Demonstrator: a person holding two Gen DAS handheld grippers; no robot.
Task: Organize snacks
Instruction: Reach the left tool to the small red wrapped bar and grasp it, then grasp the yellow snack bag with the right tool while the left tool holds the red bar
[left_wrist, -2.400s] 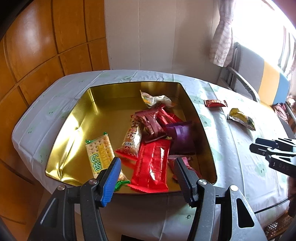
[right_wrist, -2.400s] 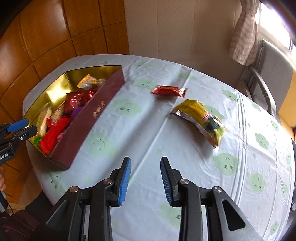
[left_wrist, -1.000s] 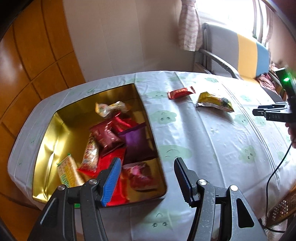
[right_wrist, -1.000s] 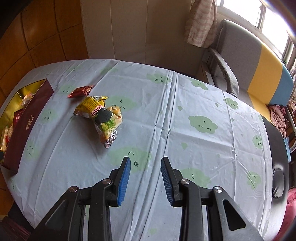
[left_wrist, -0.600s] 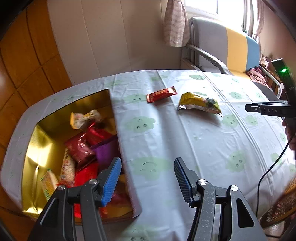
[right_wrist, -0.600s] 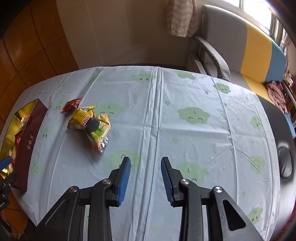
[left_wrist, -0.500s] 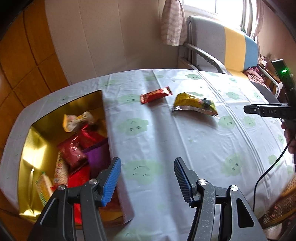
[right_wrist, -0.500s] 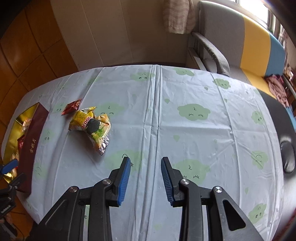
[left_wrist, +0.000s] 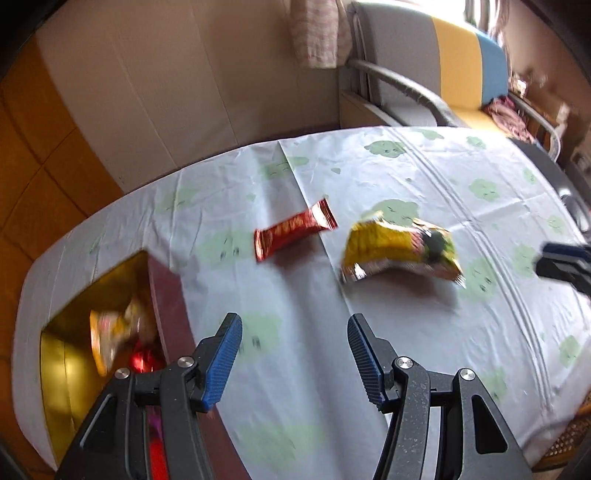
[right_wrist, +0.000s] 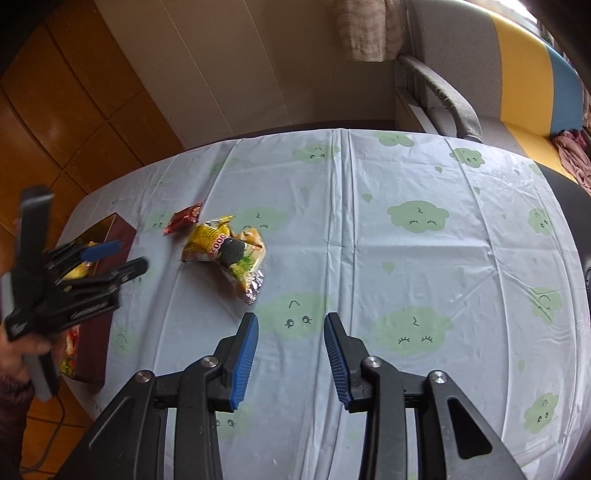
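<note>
Two snacks lie loose on the tablecloth (right_wrist: 369, 258), both ahead of your fingers. The red bar (left_wrist: 294, 233) sits straight ahead of your left gripper (left_wrist: 294, 360), a bit toward its left finger, well apart from the tips. The yellow bag (left_wrist: 400, 250) lies just beside the bar on its right, ahead of and past your left gripper's right finger; the two wrappers are near each other but not touching. From your right gripper (right_wrist: 291, 357) the same yellow bag (right_wrist: 228, 254) is ahead and to the left of the left finger, w/ the red bar (right_wrist: 183, 218) beyond it, further left.

The gold tin (left_wrist: 59, 373) w/ its dark red outer wall sits to the left of your left gripper's left finger, partly behind that finger's arm. Packets inside (left_wrist: 114, 332) are blurred; yellow and red wrappers show, can't tell more.

Your left gripper's fingers stand wide apart, nothing between them, above the cloth. Your right gripper's fingers are also apart and hold nothing. In the right wrist view your left gripper (right_wrist: 109, 258) hangs over the tin's near end, fingers spread; in the left wrist view your right gripper's tips (left_wrist: 563, 260) poke in at the right edge, too cropped to judge there.

Beyond the table: a sofa (right_wrist: 517, 74) w/ grey, yellow and blue panels, and a curtain (right_wrist: 364, 29).
</note>
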